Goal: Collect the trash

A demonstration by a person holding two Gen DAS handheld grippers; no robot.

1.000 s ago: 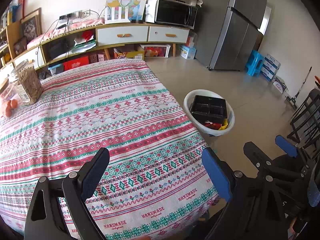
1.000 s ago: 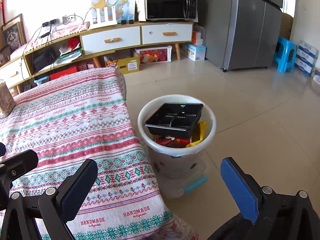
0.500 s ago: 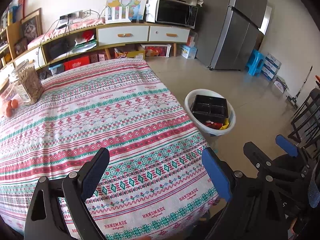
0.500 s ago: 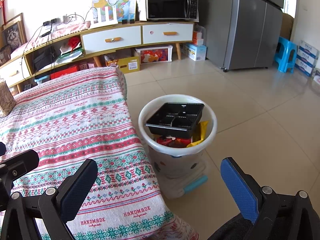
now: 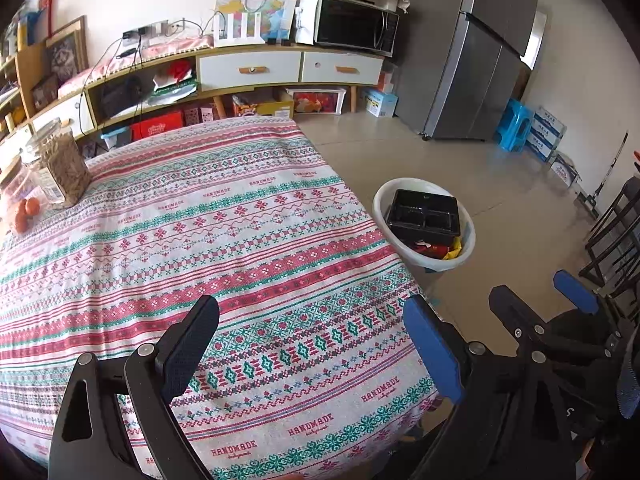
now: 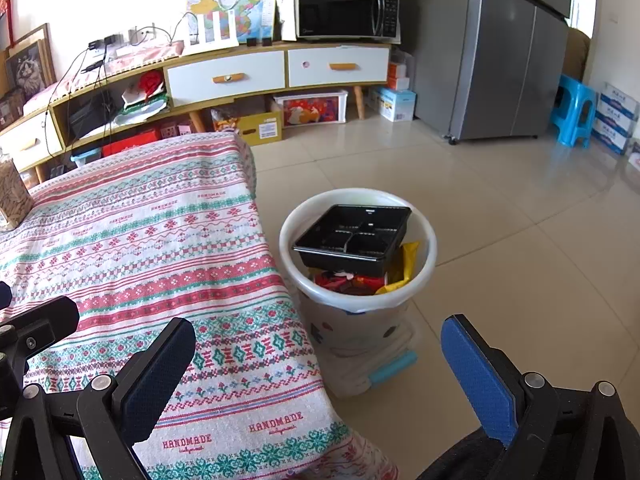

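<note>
A white trash bin [image 6: 428,236] stands on the floor beside the table's right edge; it also shows in the left wrist view [image 5: 470,236]. A black compartment tray [image 6: 354,236] lies on top of red and yellow wrappers [image 6: 404,268] inside it. My left gripper [image 5: 312,344] is open and empty above the near end of the table with the patterned cloth [image 5: 200,232]. My right gripper [image 6: 320,364] is open and empty, near the table's corner, in front of the bin. It shows in the left wrist view [image 5: 576,292] at the right.
A glass jar of sticks [image 5: 66,164] and orange fruit [image 5: 26,212] sit at the table's far left. A low cabinet [image 6: 224,76] with a microwave [image 6: 344,10], a fridge [image 6: 500,48], a blue stool [image 6: 574,108] and dark chair frames [image 5: 616,236] stand around the tiled floor.
</note>
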